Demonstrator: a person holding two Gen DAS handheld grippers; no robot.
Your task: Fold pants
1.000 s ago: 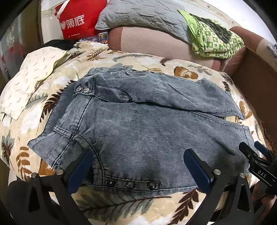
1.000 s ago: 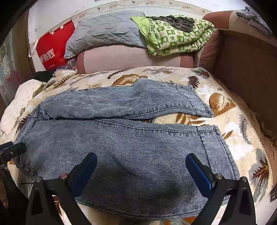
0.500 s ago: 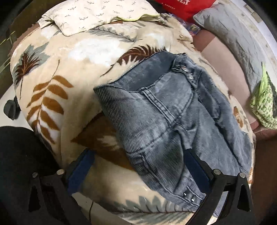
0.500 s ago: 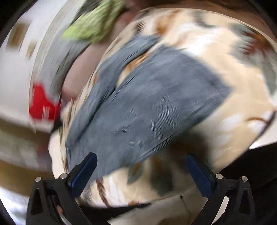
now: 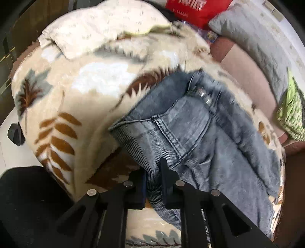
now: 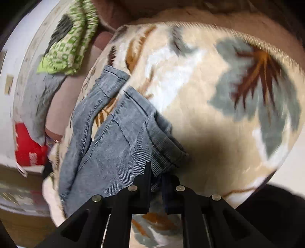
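Clamping pants [image 5: 200,137], both tongs [image 5: 154,183] [image 6: 156,179] just closed; red bag [image 5: 194,9] lettering blurred.

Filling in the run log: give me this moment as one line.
left gripper: shut on jeans waistband, just closed | right gripper: shut on jeans hem, just closed | jeans: flat on leaf blanket | fold: not begun

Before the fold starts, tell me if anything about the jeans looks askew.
The two legs are not lined up: one leg splays away from the other, with blanket showing between them. Both the left gripper and right gripper are pinching the jeans; nothing looks torn.
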